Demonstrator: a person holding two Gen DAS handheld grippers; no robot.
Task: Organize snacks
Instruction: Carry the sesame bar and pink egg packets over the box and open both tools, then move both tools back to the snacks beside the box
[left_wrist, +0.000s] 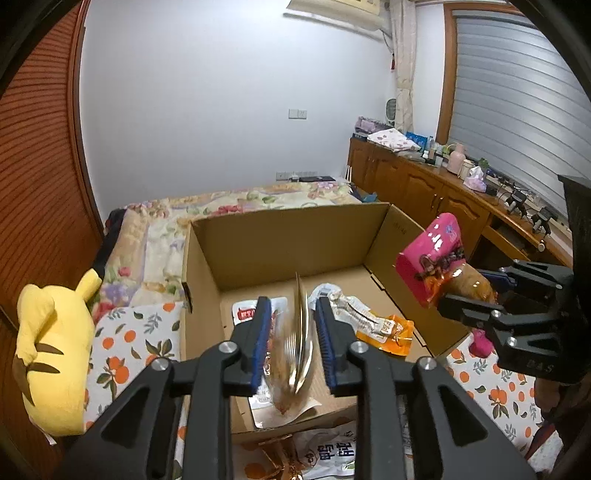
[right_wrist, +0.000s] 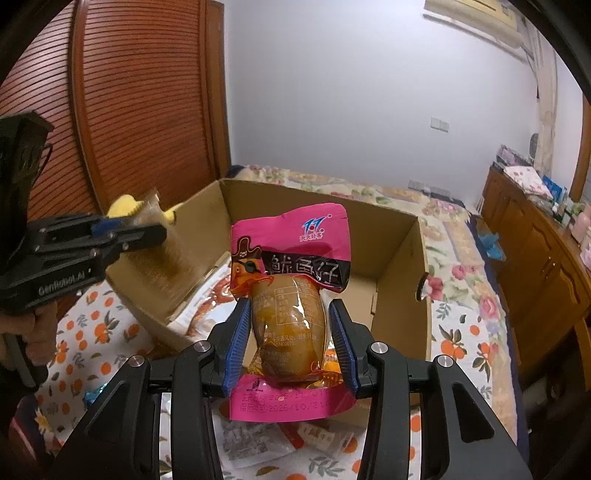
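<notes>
An open cardboard box (left_wrist: 277, 240) (right_wrist: 388, 229) stands on the bed with several snack packets on its floor, among them an orange one (left_wrist: 391, 328) and a white-and-red one (left_wrist: 245, 310). My left gripper (left_wrist: 292, 301) (right_wrist: 144, 223) hangs over the box's near left part. A thin golden packet (left_wrist: 301, 354), blurred, sits edge-on between its blue pads with a gap on each side. My right gripper (right_wrist: 289, 303) (left_wrist: 465, 290) is shut on a pink squid snack packet (right_wrist: 291, 266) (left_wrist: 432, 254), held upright above the box's near right edge.
A yellow plush toy (left_wrist: 51, 350) lies left of the box on an orange-print cloth (left_wrist: 125, 339). More packets (left_wrist: 328, 454) lie in front of the box. A wooden cabinet (left_wrist: 424, 184) lines the right wall, and a wardrobe (right_wrist: 140, 92) stands at the left. A person's hand (right_wrist: 40, 328) holds the left gripper.
</notes>
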